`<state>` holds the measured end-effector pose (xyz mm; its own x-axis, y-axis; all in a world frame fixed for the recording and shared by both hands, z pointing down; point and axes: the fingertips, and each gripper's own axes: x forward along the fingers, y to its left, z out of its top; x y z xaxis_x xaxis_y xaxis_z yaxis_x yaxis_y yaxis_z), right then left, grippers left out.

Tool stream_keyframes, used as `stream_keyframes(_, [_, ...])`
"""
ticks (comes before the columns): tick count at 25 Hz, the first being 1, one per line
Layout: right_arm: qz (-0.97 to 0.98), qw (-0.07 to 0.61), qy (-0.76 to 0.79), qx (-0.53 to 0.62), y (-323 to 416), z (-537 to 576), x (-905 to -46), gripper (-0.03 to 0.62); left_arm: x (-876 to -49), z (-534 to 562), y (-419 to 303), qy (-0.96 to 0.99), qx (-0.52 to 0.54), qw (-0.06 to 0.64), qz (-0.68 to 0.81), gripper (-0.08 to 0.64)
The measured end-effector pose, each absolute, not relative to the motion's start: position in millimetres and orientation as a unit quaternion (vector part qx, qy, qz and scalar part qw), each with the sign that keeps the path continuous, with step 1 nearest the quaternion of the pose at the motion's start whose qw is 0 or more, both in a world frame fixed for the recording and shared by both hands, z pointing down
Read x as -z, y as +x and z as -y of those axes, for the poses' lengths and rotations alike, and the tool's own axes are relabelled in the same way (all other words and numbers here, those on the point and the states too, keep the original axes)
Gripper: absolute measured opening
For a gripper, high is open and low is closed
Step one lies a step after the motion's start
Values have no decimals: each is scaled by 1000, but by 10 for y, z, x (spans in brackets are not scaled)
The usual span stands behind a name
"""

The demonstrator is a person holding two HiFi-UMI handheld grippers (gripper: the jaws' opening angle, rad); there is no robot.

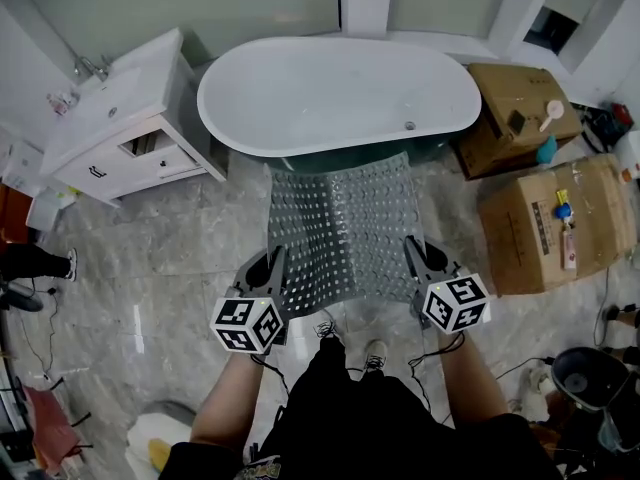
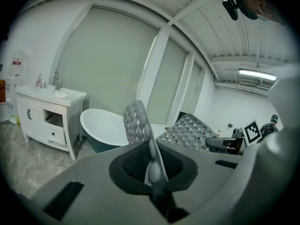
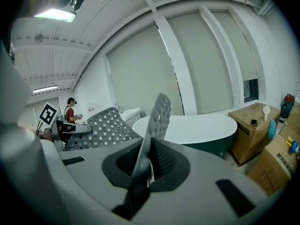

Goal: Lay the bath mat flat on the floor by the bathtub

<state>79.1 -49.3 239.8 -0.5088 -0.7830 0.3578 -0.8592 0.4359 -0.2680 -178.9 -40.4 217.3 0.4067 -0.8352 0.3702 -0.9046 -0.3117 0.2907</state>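
A grey, dimpled, perforated bath mat (image 1: 340, 230) hangs stretched between my two grippers, above the marble floor in front of the white bathtub (image 1: 340, 93). My left gripper (image 1: 268, 276) is shut on the mat's near left corner, and the mat's edge (image 2: 140, 125) rises from between its jaws. My right gripper (image 1: 422, 264) is shut on the near right corner, with the mat's edge (image 3: 157, 114) standing up from its jaws. The mat's far edge reaches toward the tub's dark base.
A white vanity (image 1: 125, 118) with a sink stands left of the tub. Cardboard boxes (image 1: 555, 223) with small items sit at the right. A black bin (image 1: 585, 373) and cables lie at the lower right. My shoes (image 1: 352, 340) are below the mat.
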Motion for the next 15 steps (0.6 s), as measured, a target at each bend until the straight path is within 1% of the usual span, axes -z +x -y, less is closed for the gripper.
stream_keyframes(15, [833,106,493,-228,124,1119,-2790,31,-2575,1013,-2553,802,-82,241,540,29])
